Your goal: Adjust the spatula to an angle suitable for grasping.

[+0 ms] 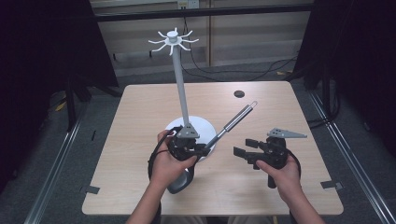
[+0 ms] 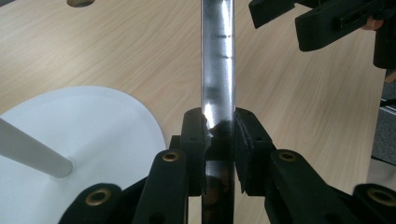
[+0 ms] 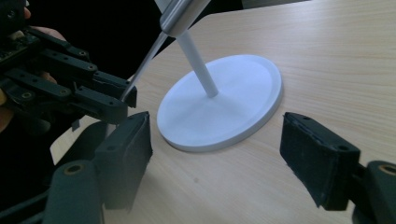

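Two grippers work over the wooden table [image 1: 140,140]. The left gripper [image 1: 198,150] clamps a metal rod [image 1: 233,122] between its pads, the rod slanting up and away to the right, just beside the white hook stand [image 1: 181,93]. The right gripper [image 1: 243,149] hangs apart, jaws spread with nothing between them.

The worktop [image 1: 140,154] is light wood with rounded corners. A white stand sits on it with its round flat base [image 1: 205,128] near the middle. A thin white pole [image 1: 181,88] goes up from the base, with small hooks [image 1: 173,39] spread out at the top. A small dark round hole [image 1: 239,94] is in the wood near the far edge.
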`<act>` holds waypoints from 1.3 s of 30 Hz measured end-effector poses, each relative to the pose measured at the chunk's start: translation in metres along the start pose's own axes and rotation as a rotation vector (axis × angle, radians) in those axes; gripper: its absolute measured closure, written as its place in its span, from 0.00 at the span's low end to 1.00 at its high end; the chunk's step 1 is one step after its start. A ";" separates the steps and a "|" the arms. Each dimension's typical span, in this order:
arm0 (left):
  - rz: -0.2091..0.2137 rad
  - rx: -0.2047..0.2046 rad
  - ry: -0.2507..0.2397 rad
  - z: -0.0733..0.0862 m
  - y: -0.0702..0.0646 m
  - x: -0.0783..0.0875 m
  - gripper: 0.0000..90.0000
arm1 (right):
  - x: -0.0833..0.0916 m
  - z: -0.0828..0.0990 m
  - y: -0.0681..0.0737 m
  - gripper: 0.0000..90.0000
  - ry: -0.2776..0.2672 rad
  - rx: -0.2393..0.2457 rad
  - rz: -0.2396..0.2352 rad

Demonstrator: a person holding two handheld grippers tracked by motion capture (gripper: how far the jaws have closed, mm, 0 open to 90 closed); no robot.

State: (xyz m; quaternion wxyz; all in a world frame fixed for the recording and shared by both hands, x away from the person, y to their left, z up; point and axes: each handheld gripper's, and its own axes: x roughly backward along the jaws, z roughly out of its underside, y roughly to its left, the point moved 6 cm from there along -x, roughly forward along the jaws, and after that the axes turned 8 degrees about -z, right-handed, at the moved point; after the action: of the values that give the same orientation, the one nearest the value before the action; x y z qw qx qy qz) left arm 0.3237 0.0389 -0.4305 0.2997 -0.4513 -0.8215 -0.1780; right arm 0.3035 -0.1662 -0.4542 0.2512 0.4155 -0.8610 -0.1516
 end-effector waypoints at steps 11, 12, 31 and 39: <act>-0.008 0.016 -0.015 -0.004 -0.002 -0.002 0.84 | -0.010 -0.011 0.016 0.39 -0.027 -0.033 -0.055; -0.008 0.016 -0.015 -0.004 -0.002 -0.002 0.84 | -0.010 -0.011 0.016 0.39 -0.027 -0.033 -0.055; -0.013 0.008 -0.066 -0.015 -0.014 -0.006 0.84 | -0.023 -0.024 0.022 0.57 -0.115 -0.123 -0.081; -0.020 0.004 -0.072 -0.018 -0.020 -0.006 0.84 | -0.028 -0.033 0.029 0.82 -0.149 -0.144 -0.068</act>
State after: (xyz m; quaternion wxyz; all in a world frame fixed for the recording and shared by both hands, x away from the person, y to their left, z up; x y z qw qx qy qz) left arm 0.3150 0.0138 -0.4214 0.2689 -0.4485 -0.8366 -0.1630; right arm 0.3187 -0.1280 -0.4219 0.2107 0.4128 -0.8495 -0.2520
